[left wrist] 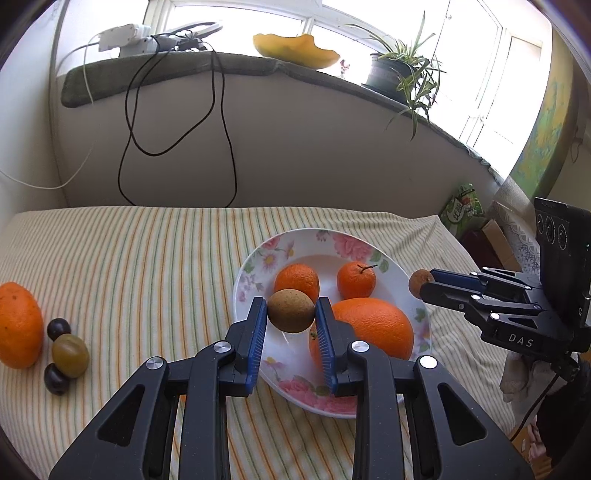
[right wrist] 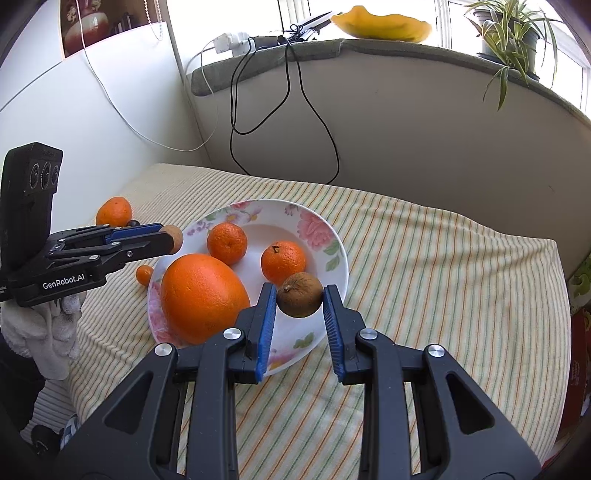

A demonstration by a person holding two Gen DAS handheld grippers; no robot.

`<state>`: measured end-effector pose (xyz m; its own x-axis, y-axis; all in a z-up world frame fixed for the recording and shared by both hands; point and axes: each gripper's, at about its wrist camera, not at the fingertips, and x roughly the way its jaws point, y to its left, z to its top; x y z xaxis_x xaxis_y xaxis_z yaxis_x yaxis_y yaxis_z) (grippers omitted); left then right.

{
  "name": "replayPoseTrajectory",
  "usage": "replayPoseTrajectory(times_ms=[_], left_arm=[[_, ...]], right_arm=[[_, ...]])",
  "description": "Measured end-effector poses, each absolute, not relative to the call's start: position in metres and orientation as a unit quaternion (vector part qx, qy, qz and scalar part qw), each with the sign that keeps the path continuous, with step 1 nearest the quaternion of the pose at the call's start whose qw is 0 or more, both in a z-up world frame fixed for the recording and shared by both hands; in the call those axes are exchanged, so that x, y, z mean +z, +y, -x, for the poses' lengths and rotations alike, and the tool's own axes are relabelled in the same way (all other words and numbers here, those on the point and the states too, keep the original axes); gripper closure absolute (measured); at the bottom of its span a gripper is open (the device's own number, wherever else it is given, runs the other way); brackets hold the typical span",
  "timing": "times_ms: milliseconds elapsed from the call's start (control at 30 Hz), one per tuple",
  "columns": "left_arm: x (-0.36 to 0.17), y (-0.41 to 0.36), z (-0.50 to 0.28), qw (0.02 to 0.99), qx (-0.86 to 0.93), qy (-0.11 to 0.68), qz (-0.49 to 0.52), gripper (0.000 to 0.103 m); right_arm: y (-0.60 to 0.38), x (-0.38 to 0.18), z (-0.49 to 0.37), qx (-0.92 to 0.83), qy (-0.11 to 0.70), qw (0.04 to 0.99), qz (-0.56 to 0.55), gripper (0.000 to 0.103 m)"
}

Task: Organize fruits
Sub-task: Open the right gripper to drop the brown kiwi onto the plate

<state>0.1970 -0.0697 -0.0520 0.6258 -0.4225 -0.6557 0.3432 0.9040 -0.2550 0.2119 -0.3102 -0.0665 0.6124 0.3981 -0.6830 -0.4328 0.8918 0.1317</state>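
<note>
Daylight blasting through the window (left wrist: pixel 406 22) behind blows it out white; my fisheye edges bend and go dark.

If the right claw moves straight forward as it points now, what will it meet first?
Probably the small tangerine on the floral plate, just beyond the brown fruit held by the right claw; depth is uncertain.

Left gripper (left wrist: pixel 291 314), right gripper (right wrist: pixel 300 295): black bodies showing blue ribbed pads, silver screws; white "GenRobot.AI" and "DAS" lettering showing.
</note>
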Motion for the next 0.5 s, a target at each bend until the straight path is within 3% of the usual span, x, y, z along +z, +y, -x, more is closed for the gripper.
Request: replayPoseTrajectory(times_ms=[500], left_arm=[[-0.052, -0.0726, -0.2036, 0.899, -0.214, 0.377, 0.053, 0.077]], right_arm=[[-0.3044, -0.0707, -0.2209, 0.237, 0.382, 0.893, 0.013, 0.076]])
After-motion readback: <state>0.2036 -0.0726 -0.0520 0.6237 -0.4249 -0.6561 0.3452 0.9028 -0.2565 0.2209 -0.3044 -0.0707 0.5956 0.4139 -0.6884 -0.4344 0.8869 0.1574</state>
